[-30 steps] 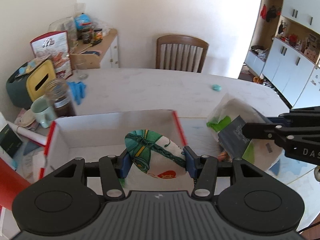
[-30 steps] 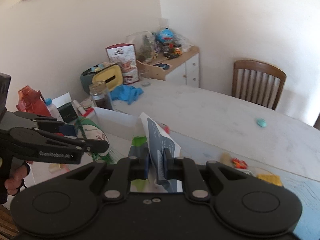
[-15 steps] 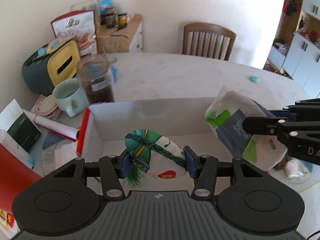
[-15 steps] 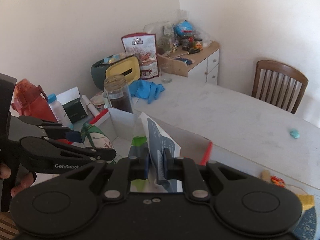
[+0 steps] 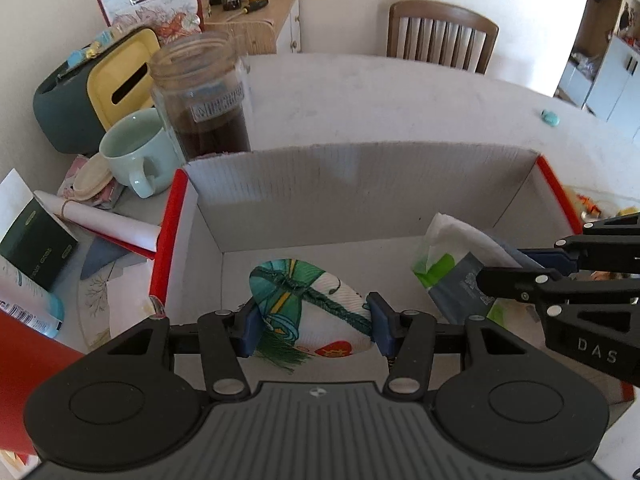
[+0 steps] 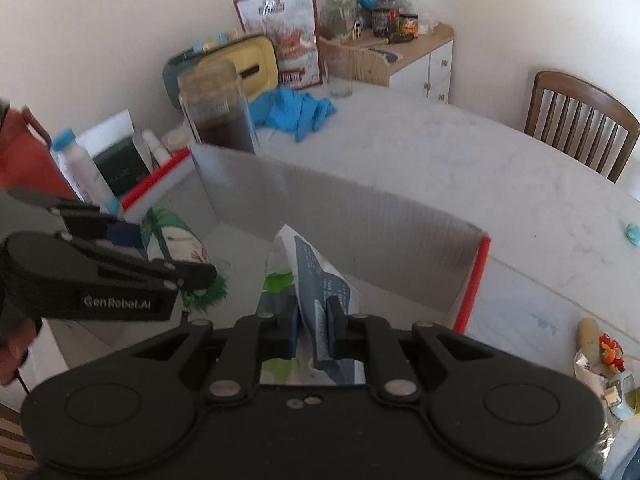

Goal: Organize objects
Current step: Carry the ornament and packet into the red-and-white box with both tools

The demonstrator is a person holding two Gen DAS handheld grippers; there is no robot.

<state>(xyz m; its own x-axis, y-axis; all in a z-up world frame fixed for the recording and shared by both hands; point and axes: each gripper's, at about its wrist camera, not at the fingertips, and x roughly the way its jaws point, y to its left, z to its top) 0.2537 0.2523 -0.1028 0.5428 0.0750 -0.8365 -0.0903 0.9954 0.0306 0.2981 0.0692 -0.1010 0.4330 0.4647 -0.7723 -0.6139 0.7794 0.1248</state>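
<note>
Box [image 5: 360, 184] on the desk [image 5: 400, 100] sits under both loads; left tongs [image 5: 314, 326] clamp a printed pouch [image 5: 308, 304], right tongs [image 6: 313, 322] pinch a tissue pack [image 6: 316, 276]. Releasing high could tip either, or the 2 tools could collide.

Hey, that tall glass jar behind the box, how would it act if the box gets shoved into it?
The jar looks tall and narrow, so it may tip rather than slide. The dark contents fill only its lower part, which probably steadies it. It has no lid that I can see, so it could spill, and the mug beside it might get hit.
</note>
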